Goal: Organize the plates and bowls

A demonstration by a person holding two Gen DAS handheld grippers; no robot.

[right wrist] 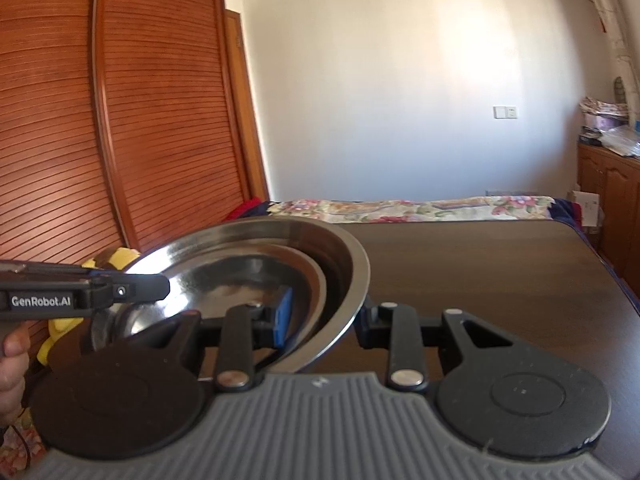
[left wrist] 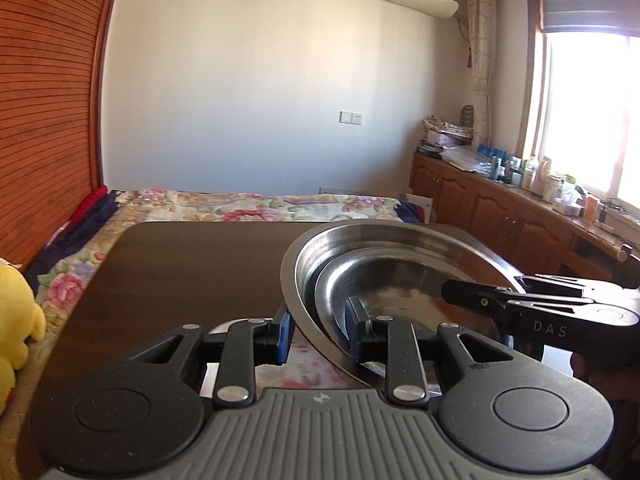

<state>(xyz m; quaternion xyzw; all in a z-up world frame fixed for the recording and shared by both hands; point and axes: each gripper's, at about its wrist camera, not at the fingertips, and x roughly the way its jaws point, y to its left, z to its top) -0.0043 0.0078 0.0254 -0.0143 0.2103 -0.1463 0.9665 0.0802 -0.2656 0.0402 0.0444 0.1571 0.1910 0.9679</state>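
Sunlit bedroom, with a louvred wooden wardrobe (right wrist: 120,120) and a flower-patterned bed (left wrist: 248,204) behind a dark wooden surface (left wrist: 192,264). A large steel bowl (left wrist: 296,264), with a smaller steel dish (left wrist: 384,280) nested inside it, is held up over the near right part of the surface, close to the near edge, between two claws. The left claw (left wrist: 316,334) is clamped on the bowl's near left rim: one blue pad sits outside the wall, the other inside, so the bowl fills the space to the right of and ahead of it. The right claw (right wrist: 324,320) grips the opposite rim in the same way, its blue pad (right wrist: 283,316) inside the bowl and its other finger outside, with the bowl lying to its left. In each wrist view the other claw reaches in from the side. A hand (right wrist: 12,364) shows at the lower left of the right wrist view, and a yellow plush toy (left wrist: 16,320) sits beside the surface's left edge.
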